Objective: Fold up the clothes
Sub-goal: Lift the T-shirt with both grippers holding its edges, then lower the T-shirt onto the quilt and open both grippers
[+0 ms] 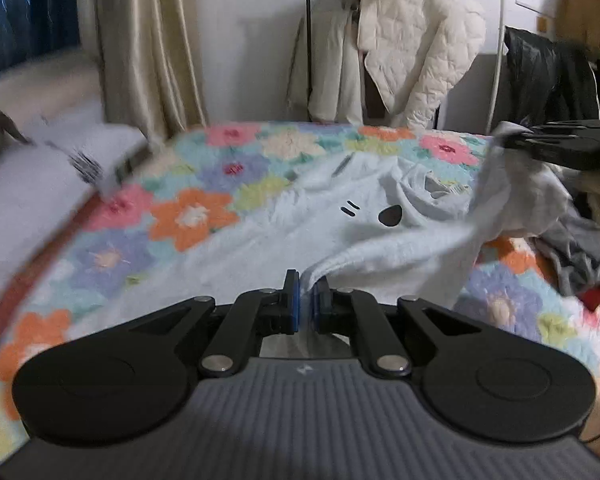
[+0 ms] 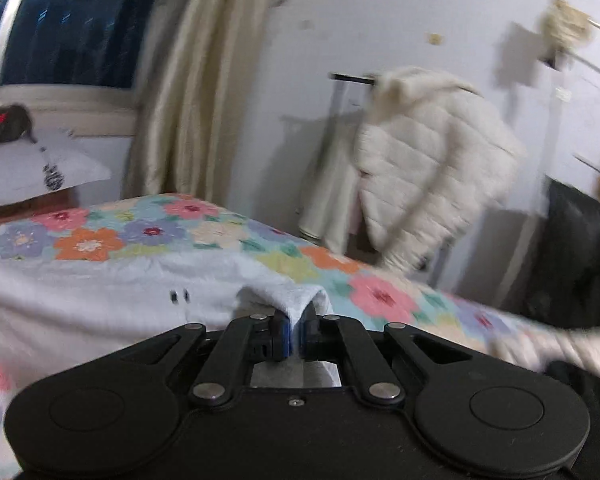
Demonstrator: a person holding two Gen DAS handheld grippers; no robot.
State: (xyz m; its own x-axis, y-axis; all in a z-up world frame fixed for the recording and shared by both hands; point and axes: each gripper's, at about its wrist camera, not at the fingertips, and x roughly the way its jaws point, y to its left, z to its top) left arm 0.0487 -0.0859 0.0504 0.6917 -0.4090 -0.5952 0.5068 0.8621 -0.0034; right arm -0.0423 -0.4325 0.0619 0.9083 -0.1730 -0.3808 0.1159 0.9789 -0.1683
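A pale blue-white garment point(image 1: 284, 236) with small black printed marks lies spread on the flowered bedspread point(image 1: 188, 216). My left gripper point(image 1: 307, 300) is shut on a pinched edge of it, lifted just above the bed. My right gripper point(image 2: 296, 332) is shut on another edge of the same garment point(image 2: 100, 292). In the left wrist view the right gripper point(image 1: 512, 140) shows at the far right, holding its part of the cloth raised so the fabric hangs between the two grippers.
A cream quilted jacket point(image 1: 416, 44) hangs on a rack beyond the bed. Beige curtains point(image 1: 148, 40) and a dark window stand at back left. White pillows point(image 1: 40, 168) lie at left. Dark and grey clothes point(image 1: 572, 248) are piled at the bed's right edge.
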